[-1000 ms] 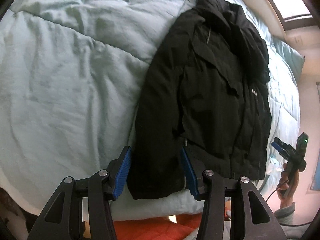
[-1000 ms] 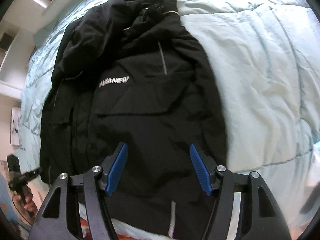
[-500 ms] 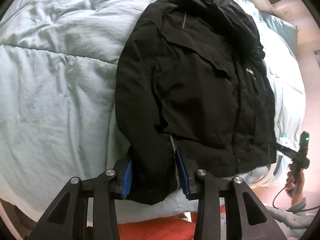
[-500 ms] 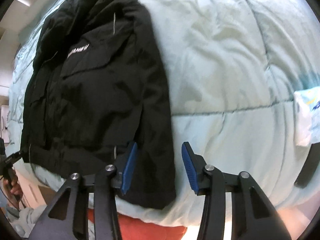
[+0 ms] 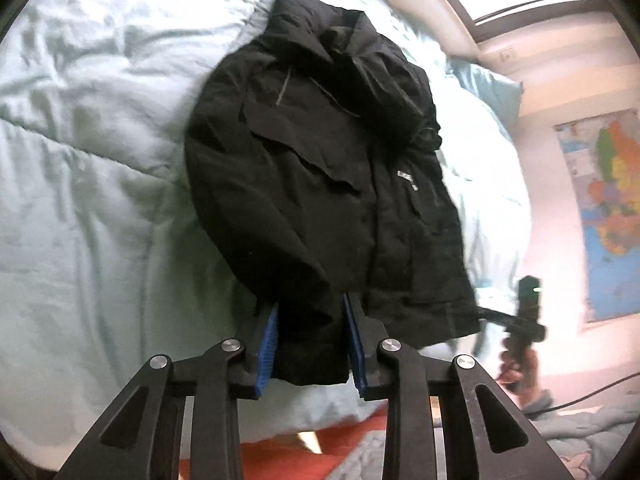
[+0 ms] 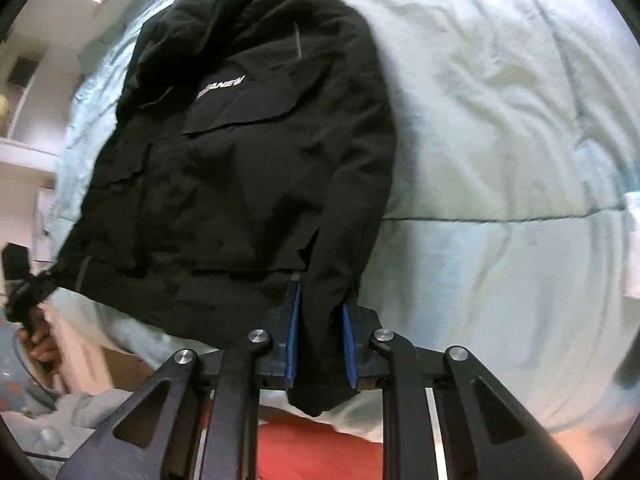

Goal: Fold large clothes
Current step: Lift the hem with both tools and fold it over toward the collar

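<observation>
Black jacket [image 5: 320, 200] lies front-up near the bed's near edge on a pale blue duvet [image 5: 88, 200], its 2 sleeve ends reaching that edge. The left gripper [image 5: 311, 340] is closing with 1 cuff between its blue pads, and the right gripper [image 6: 320, 340] is closing with the other sleeve end between its pads. Beyond the collar and on the jacket's outer sides, wide bare duvet stretches away.

Jacket [image 5: 320, 184] flat on duvet [image 5: 92, 200], sleeves nearest
</observation>
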A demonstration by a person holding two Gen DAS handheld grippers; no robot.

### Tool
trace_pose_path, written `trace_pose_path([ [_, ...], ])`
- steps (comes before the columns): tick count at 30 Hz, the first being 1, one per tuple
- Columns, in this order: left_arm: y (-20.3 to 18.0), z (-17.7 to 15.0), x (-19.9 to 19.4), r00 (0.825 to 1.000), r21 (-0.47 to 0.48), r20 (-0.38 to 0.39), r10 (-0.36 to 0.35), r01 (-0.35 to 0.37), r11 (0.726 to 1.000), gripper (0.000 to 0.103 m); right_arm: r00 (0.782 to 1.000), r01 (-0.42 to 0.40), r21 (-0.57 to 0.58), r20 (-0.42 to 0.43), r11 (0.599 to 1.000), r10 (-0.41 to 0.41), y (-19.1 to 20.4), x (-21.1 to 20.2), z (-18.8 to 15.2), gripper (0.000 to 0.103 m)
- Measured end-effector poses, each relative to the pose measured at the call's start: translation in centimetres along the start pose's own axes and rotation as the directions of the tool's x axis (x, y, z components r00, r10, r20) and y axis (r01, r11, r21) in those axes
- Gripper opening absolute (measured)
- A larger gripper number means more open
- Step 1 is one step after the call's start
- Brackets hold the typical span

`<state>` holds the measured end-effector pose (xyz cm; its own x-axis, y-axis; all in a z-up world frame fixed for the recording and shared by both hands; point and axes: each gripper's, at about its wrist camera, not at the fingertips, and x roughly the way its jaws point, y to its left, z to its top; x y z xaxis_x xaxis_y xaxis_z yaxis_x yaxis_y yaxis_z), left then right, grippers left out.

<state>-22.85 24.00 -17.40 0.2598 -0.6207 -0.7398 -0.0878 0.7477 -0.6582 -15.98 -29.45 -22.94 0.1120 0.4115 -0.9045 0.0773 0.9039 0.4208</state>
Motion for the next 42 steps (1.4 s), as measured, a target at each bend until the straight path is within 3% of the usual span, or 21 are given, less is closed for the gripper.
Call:
trace_pose_path([
  [4, 3.2, -0.4, 2.0, 0.994, -0.150, 0.002, -0.107, 0.106, 0.983, 0.035, 0.997, -0.064, 0.097, -0.033, 0.993, 0.067, -2.0, 1.8, -0.1, 0.033],
  [9, 5.1, -2.1, 3.7, 1.000, -0.229, -0.007, 0.014, -0.016, 0.973, 0.047, 0.995, 0.007, 0.110, -0.103, 0.994, 0.004, -2.9, 3.8, 0.0, 0.044],
  [13, 6.2, -2.5, 3.4, 1.000, -0.276, 0.010, -0.025, 0.026, 0.961, 0.049, 0.994, -0.001, 0.086, -0.110, 0.996, 0.011, -2.0, 4.0, 0.3, 0.044],
  [15, 5.5, -2.5, 2.9, 0.999, -0.246, 0.027, 0.029, -0.022, 0.969, 0.041, 0.996, 0.021, 0.046, -0.091, 0.999, -0.016, -0.9, 3.7, 0.3, 0.038],
  [16, 4.7, -2.3, 2.5, 0.998, -0.213, 0.034, 0.054, -0.046, 0.976, 0.024, 0.996, 0.034, 0.022, -0.080, 0.999, -0.033, -0.2, 3.7, 0.3, 0.018],
  [19, 3.4, -1.5, 1.1, 0.995, -0.171, 0.086, 0.053, -0.038, 0.984, 0.015, 0.997, 0.074, -0.039, -0.035, 0.997, -0.075, 2.0, 2.5, 0.3, 0.015],
  [22, 2.0, -0.1, -0.9, 0.987, -0.148, 0.162, 0.002, 0.023, 0.989, 0.013, 0.997, 0.074, -0.071, 0.011, 0.995, -0.073, 3.3, 0.6, 0.8, 0.013],
  [25, 0.3, 1.9, -3.0, 0.967, -0.121, 0.242, -0.075, 0.106, 0.987, 0.013, 0.998, 0.015, -0.084, 0.056, 0.996, -0.010, 3.8, -1.7, 1.6, 0.013],
  [28, -1.1, 4.0, -3.7, 0.957, -0.091, 0.263, -0.126, 0.154, 0.984, 0.013, 0.993, -0.056, -0.100, 0.100, 0.993, 0.066, 4.5, -3.7, 3.0, 0.013],
  [34, -3.5, 8.4, -4.6, 0.938, -0.025, 0.314, -0.148, 0.164, 0.986, 0.013, 0.968, -0.146, -0.094, 0.191, 0.985, 0.162, 5.2, -6.7, 6.2, 0.013],
  [37, -4.9, 11.2, -6.8, 0.911, 0.018, 0.382, -0.159, 0.165, 0.986, 0.012, 0.952, -0.156, -0.127, 0.246, 0.980, 0.183, 5.8, -8.8, 8.5, 0.013],
  [41, -5.9, 15.6, -10.5, 0.842, 0.066, 0.497, -0.210, 0.205, 0.977, 0.012, 0.928, -0.166, -0.165, 0.307, 0.972, 0.211, 7.0, -10.8, 12.4, 0.013],
  [42, -6.1, 17.0, -11.0, 0.840, 0.073, 0.508, -0.192, 0.180, 0.981, 0.012, 0.925, -0.162, -0.172, 0.317, 0.972, 0.210, 7.4, -10.9, 13.4, 0.013],
])
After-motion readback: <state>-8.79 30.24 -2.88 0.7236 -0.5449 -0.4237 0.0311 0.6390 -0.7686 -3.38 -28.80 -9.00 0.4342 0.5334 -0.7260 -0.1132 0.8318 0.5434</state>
